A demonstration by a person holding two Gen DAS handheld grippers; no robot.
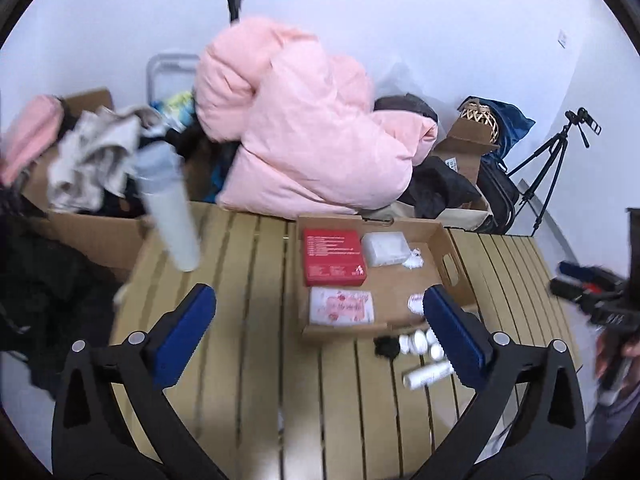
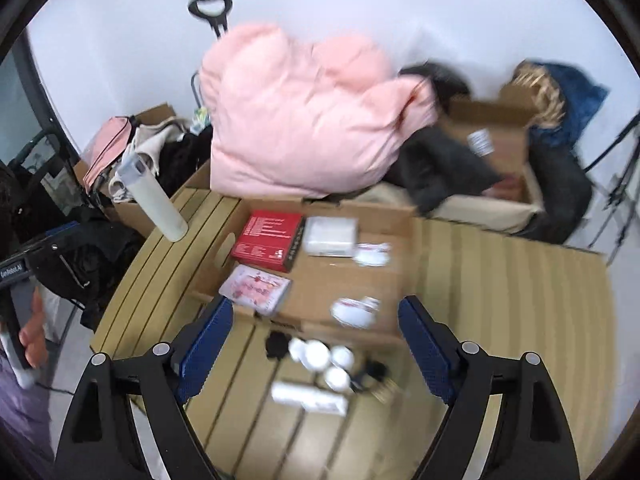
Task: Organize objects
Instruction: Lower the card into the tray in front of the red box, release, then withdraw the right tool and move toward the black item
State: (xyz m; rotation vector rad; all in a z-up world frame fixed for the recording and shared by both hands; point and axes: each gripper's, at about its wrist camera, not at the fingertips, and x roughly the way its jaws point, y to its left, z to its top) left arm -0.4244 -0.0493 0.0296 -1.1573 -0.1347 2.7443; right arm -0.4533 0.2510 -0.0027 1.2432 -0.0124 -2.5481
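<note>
Left gripper (image 1: 320,320): blue-padded fingers (image 1: 184,332) spread wide, holding nothing, hovering above the slatted table (image 1: 240,320).
Right gripper (image 2: 316,344): jaws likewise wide apart and empty, above the small items at the table's near edge.
Small white jars (image 2: 320,356): about four, clustered on the slats just in front of the tray; motion blur makes the count unsure.
White tube (image 2: 308,396): one, lying on its side nearest the camera, beside the jars.
Black clump (image 2: 278,344): one, just left of the jars; what it is cannot be made out.
Cardboard tray (image 1: 452,256): one shallow open box on the table, with a cut-out handle in its side wall.
Tray contents: one red box (image 1: 334,256), one pink-patterned packet (image 1: 342,306) nearer than it, one white wrapped block (image 1: 386,248) beside the red box, and two small white-and-red bits, blurred.
White bottle (image 2: 156,204): one, tilted, at the table's far left corner.
Room: a pink duvet (image 1: 296,128) heaped behind the table, cardboard boxes of clothes (image 1: 92,156) to either side, a tripod (image 1: 548,168) at right, plain white wall (image 1: 400,8).
</note>
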